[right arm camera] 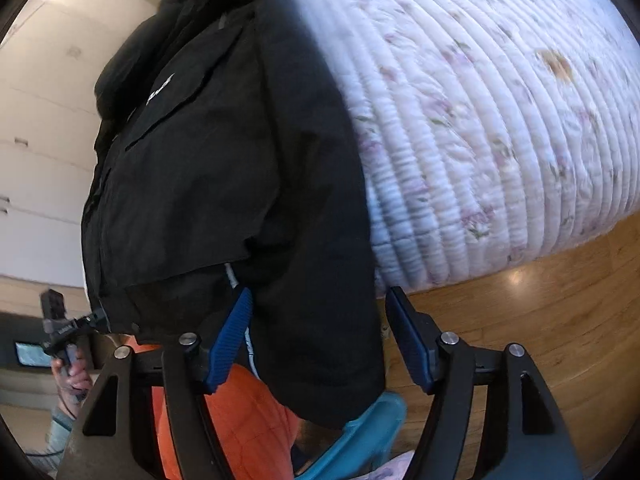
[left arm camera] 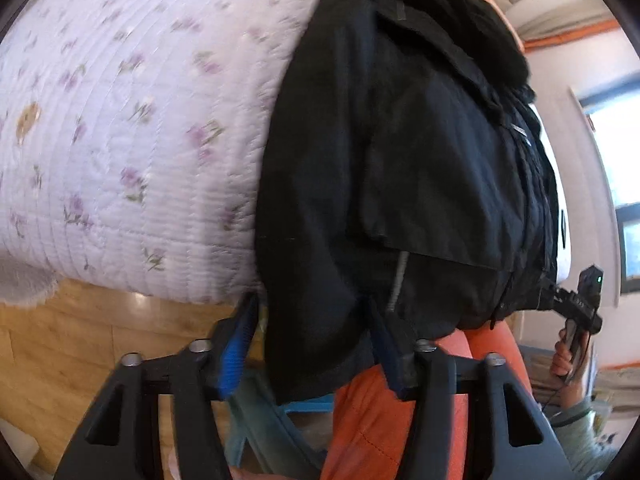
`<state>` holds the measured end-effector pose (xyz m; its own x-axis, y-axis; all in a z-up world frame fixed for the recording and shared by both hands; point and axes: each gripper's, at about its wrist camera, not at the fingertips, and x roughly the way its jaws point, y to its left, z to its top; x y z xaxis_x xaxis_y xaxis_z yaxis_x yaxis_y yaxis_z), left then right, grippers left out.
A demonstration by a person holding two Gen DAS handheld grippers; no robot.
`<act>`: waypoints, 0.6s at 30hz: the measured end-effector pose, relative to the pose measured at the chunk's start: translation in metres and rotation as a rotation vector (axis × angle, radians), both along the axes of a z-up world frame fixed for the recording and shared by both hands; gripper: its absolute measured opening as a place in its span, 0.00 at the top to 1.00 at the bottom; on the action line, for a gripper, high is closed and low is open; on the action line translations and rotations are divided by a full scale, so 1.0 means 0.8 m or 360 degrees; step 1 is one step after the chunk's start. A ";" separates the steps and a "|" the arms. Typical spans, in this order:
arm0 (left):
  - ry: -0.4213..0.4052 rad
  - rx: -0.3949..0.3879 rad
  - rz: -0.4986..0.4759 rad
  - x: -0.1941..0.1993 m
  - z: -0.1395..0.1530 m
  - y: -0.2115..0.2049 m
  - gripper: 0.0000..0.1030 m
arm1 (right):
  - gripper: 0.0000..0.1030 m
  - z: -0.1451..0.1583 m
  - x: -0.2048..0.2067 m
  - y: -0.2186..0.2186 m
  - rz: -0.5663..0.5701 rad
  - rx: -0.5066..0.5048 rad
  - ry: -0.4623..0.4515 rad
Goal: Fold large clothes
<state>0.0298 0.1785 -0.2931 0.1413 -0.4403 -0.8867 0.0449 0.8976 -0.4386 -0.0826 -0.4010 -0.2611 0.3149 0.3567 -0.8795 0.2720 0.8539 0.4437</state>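
Note:
A large black jacket (left arm camera: 400, 152) lies on the bed and hangs over its edge; it also fills the right wrist view (right arm camera: 224, 168). My left gripper (left arm camera: 312, 320) is open, its blue pads on either side of the jacket's hanging lower corner. My right gripper (right arm camera: 320, 312) is open too, with the jacket's other lower corner hanging between its pads. An orange garment (left arm camera: 400, 420) sits under the jacket's hem, and shows in the right wrist view (right arm camera: 236, 420). Each view shows the other gripper held in a hand at the frame edge.
The bed carries a white quilt with small purple flowers (left arm camera: 132, 140), also in the right wrist view (right arm camera: 500, 140). Wooden floor (right arm camera: 540, 320) lies below the bed edge. A teal item (right arm camera: 360, 436) sits near the floor. A window (left arm camera: 624, 200) is at the far right.

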 end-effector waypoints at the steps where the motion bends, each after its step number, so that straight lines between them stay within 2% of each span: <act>1: -0.0027 0.0018 -0.0024 -0.002 0.007 -0.006 0.76 | 0.51 0.005 0.001 0.005 0.0021 -0.0022 -0.0012; 2: -0.0037 0.0042 -0.0043 -0.003 0.012 -0.011 0.81 | 0.53 0.009 0.004 0.009 0.0040 -0.0024 -0.0009; 3: -0.0048 0.0050 -0.0050 -0.002 0.016 -0.014 0.89 | 0.59 0.013 0.006 0.012 0.0049 -0.0052 -0.0009; 5: -0.0107 0.0032 -0.0054 -0.006 0.035 -0.021 0.91 | 0.75 0.027 0.003 0.026 0.0088 -0.0157 -0.0034; 7: -0.0166 0.0019 -0.0047 -0.008 0.054 -0.027 0.91 | 0.86 0.042 0.002 0.038 0.0092 -0.0205 -0.0060; 12: -0.0323 -0.0087 -0.0001 -0.004 0.114 -0.019 0.91 | 0.86 0.108 0.004 0.048 0.0120 -0.0315 -0.0207; 18: -0.0514 -0.0208 0.0078 0.030 0.180 -0.010 0.91 | 0.86 0.179 0.023 0.044 0.0088 -0.0346 -0.0363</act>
